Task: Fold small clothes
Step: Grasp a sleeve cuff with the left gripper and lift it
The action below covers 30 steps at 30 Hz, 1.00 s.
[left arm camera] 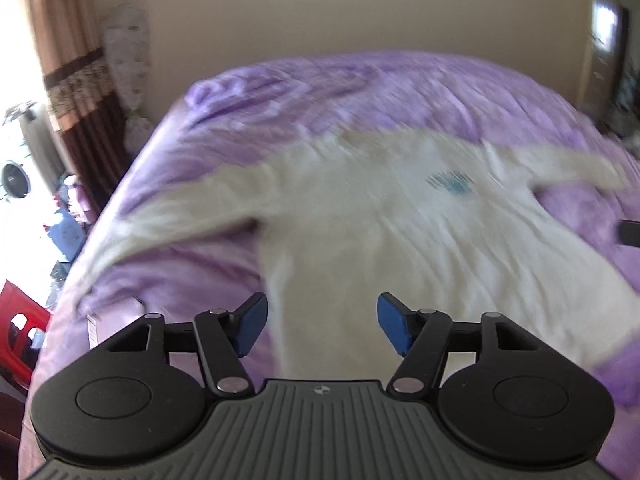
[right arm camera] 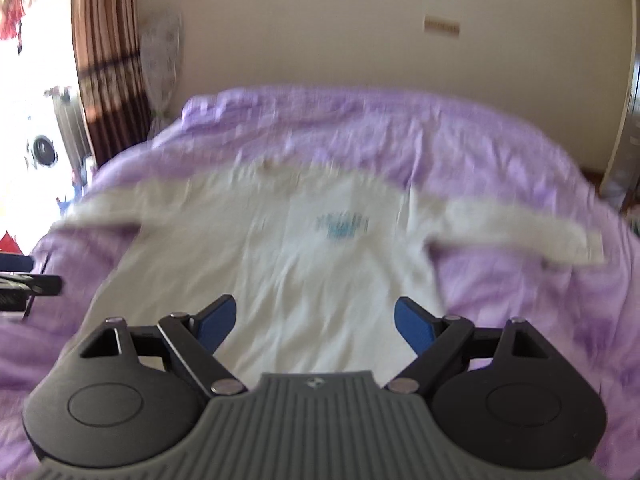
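A white long-sleeved shirt [left arm camera: 380,224] with a small blue-green print lies spread flat on a purple bed cover [left arm camera: 360,92], both sleeves stretched out sideways. It also shows in the right wrist view [right arm camera: 312,264]. My left gripper [left arm camera: 322,322] is open and empty, above the shirt's lower left hem. My right gripper [right arm camera: 315,322] is open and empty, above the shirt's lower middle. Both views are motion-blurred. A dark part of the other gripper shows at the right edge [left arm camera: 630,232] and at the left edge [right arm camera: 28,284].
The purple cover [right arm camera: 500,160] fills the bed. A brown curtain [left arm camera: 76,80] and bright window are at the left, with a red chair [left arm camera: 20,336] beside the bed. A beige wall [right arm camera: 320,32] is behind the bed.
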Each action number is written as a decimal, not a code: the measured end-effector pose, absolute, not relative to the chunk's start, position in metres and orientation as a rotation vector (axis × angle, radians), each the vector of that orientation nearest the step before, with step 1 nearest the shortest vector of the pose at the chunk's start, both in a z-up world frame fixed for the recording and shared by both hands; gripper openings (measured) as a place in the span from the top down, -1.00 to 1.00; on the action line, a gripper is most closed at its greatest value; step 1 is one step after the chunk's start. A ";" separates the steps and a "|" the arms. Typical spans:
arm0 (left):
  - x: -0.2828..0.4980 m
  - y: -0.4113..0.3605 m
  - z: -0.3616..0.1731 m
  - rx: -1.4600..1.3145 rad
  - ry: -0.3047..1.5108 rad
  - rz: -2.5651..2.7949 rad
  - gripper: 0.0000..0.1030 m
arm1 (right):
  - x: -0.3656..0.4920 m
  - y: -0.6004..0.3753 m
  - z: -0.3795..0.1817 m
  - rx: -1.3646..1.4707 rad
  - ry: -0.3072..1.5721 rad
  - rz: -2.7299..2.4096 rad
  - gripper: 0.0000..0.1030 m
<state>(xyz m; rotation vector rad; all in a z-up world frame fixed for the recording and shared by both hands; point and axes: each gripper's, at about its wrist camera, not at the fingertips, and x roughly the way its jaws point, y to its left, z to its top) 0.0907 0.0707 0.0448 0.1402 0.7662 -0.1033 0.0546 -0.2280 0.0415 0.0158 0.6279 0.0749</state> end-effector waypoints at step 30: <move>0.219 0.488 -0.107 -1.003 0.911 0.499 -0.36 | 0.302 -0.289 -0.079 0.081 0.655 0.008 0.04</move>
